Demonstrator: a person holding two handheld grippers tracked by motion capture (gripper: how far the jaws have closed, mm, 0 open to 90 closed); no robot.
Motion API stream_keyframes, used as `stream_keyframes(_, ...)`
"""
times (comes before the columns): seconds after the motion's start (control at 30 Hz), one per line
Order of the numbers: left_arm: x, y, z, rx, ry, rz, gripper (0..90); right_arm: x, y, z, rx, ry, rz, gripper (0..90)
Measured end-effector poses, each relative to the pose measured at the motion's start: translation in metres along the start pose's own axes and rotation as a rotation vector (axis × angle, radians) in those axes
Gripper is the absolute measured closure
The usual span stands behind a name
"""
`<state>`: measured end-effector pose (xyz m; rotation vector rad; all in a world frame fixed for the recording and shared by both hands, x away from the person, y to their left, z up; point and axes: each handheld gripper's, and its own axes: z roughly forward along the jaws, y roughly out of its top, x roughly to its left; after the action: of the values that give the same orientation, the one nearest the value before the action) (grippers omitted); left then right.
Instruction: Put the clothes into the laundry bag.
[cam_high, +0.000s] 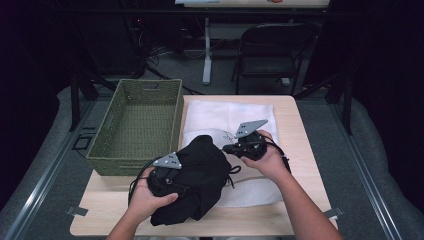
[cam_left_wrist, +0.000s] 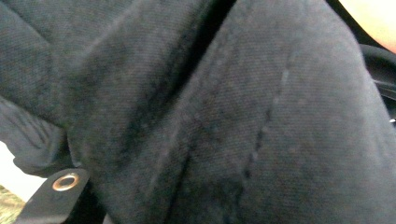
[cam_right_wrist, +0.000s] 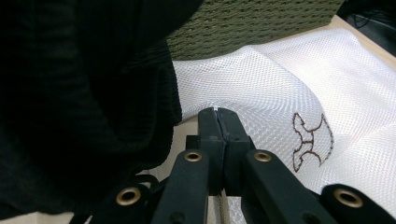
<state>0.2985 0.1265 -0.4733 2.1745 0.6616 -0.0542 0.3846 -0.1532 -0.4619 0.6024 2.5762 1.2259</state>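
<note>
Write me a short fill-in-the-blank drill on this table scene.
1. The woven basket stands on the table's ____ side.
2. The bundled garment is ____ in colour.
3. The right gripper pinches the edge of the white ____ bag.
4. Beyond the table stands a folding ____.

Missing words: left; black; mesh; chair

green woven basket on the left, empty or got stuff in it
Empty: the green woven basket shows only bare weave inside in the high view; the black garment lies bunched on the table beside it.
</note>
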Motion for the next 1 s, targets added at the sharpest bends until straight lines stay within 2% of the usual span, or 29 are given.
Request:
stream_keyframes(0.23,-0.002,-0.005,0.016,0.013,0.007,0.004,66.2,-0.003,-0.001,-0.003,-0.033,-0.019,-0.002,89.5)
stream_keyframes(0.5,0.001,-0.013,0.030,0.029,0.001,-0.013,66.2,-0.003,-0.002,-0.002,-0.040,-0.004,0.011,89.5)
stream_keyframes(0.63,-0.001,-0.014,0.042,0.063,0.001,0.006,66.2,-0.003,0.001,-0.006,-0.067,-0.009,0.018,89.5)
stream_keyframes(0.87,-0.004,-0.016,0.049,0.057,0.006,0.012,66.2,0.001,0.004,-0.007,-0.067,-0.033,0.006,89.5)
stream_keyframes(1.0,-0.006,-0.016,0.055,0.071,0.008,0.028,66.2,0.003,0.005,-0.006,-0.073,-0.038,0.009,89.5)
